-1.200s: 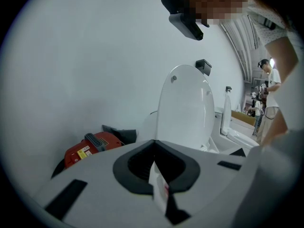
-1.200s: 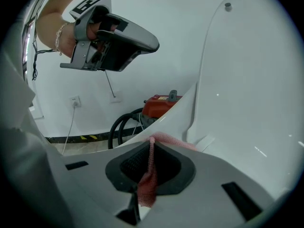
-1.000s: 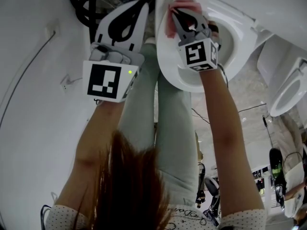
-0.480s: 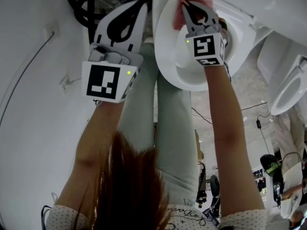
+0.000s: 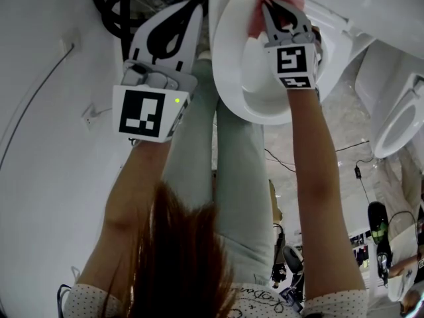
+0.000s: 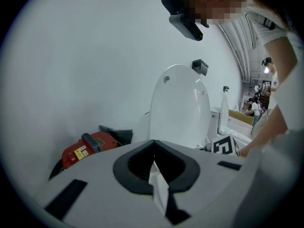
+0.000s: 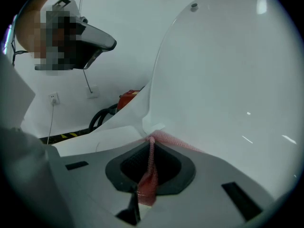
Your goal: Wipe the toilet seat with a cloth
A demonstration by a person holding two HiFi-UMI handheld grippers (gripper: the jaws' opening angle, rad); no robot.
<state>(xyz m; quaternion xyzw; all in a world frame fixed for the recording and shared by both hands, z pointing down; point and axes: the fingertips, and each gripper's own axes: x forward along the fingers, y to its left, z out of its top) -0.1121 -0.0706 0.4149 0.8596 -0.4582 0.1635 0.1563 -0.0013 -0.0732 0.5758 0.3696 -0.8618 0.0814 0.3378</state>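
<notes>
Right gripper (image 5: 277, 10): jaws clenched on the pink cloth (image 5: 264, 4), and a strip of it runs up between them in the right gripper view (image 7: 148, 175); tips pressed down at the far end of the seat
Pink cloth: bunched at the jaw tips, touching the toilet seat (image 5: 228, 71) at its back edge, just where the raised lid (image 7: 228, 80) meets it
Toilet seat: white ring, lowered, with the bowl opening inside it; the right forearm reaches across its near edge
Lid: upright behind the seat, also seen in the left gripper view (image 6: 179, 106)
Left gripper (image 5: 192, 15): jaws pressed together with nothing between them (image 6: 153, 144); held off the left side of the toilet, clear of the seat
Red appliance (image 6: 83, 148): on the floor by the wall, left of the toilet, beside a black hose (image 7: 99, 115)
Wall socket (image 5: 89, 116): on the white wall, left of the left gripper
Second toilet (image 5: 397, 124): well apart, at the right edge of the head view
</notes>
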